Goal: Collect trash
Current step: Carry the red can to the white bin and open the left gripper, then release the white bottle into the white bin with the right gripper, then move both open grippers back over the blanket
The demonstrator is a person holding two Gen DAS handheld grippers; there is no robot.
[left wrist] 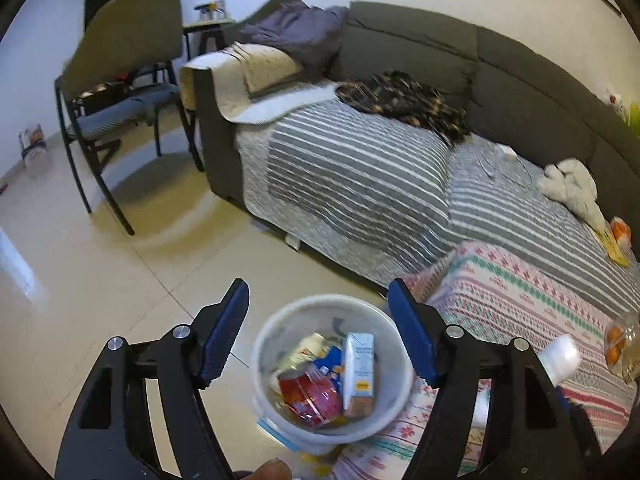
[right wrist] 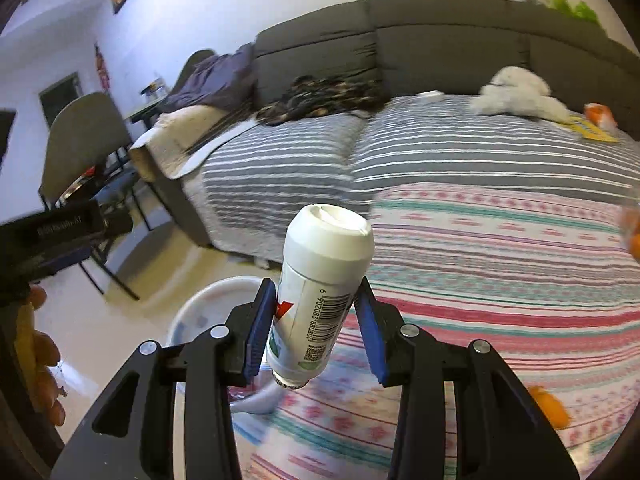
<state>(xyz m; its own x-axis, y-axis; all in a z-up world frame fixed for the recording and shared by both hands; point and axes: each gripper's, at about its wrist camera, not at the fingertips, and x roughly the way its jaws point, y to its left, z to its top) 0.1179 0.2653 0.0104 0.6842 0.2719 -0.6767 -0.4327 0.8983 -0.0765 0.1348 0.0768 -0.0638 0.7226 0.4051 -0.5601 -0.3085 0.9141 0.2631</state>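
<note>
A white trash bin stands on the floor beside the patterned cloth. It holds a red wrapper, a small drink carton and other packaging. My left gripper is open and empty, its jaws spread on either side of the bin above it. My right gripper is shut on a white plastic bottle with a barcode, held upside down over the patterned cloth, just right of the bin rim. The bottle also shows blurred in the left wrist view.
A grey sofa with a striped cover fills the back. A pink and green patterned cloth covers the near surface. A chair stands at the left on the tiled floor. Oranges in a clear bag lie at the right.
</note>
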